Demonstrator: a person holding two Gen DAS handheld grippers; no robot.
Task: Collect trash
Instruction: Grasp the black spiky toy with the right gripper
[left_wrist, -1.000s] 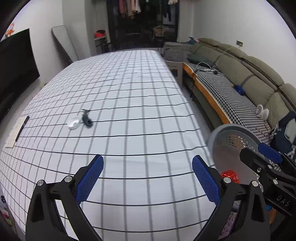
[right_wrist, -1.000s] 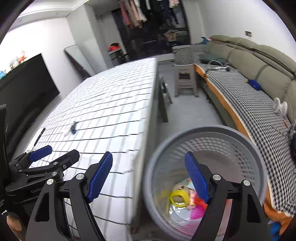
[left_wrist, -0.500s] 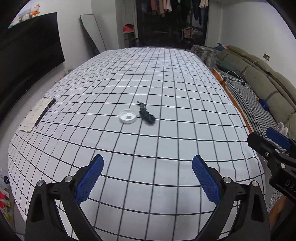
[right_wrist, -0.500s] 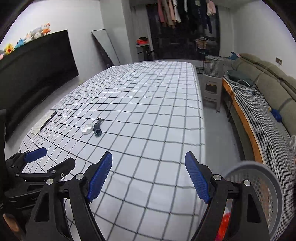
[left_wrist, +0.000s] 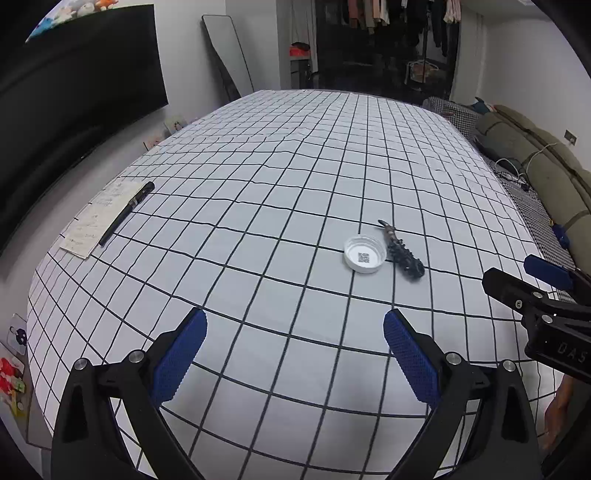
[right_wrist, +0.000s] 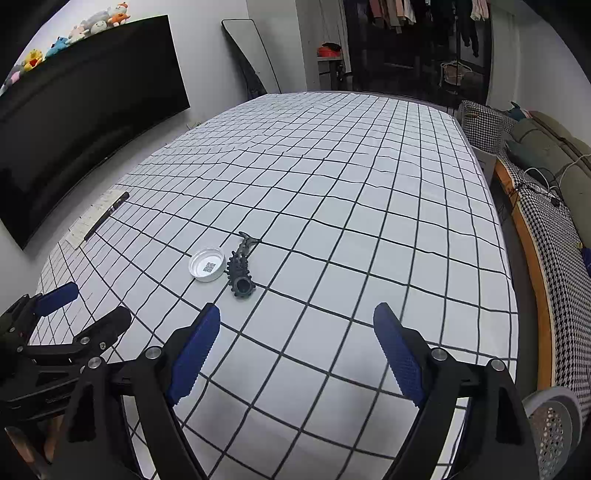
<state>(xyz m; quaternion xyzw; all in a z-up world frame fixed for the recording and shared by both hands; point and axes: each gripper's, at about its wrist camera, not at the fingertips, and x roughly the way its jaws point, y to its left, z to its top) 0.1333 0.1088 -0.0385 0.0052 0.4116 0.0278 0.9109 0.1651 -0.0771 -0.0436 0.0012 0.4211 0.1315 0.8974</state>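
Blue-padded left tongs (left_wrist: 294, 345) spread wide, empty | right tongs (right_wrist: 296, 341) spread wide, empty | both above checked tablecloth (right_wrist: 351, 177)

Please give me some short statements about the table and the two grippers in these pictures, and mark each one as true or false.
1. The white lid lies beside the dark spiky toy. True.
2. The left gripper holds the lid. False: it is open and holds nothing.
3. A black pen lies on a paper sheet. True.
4. The grey basket stands on the checked tablecloth. False: it is off the table's right edge, lower down.
5. The right gripper is open. True.
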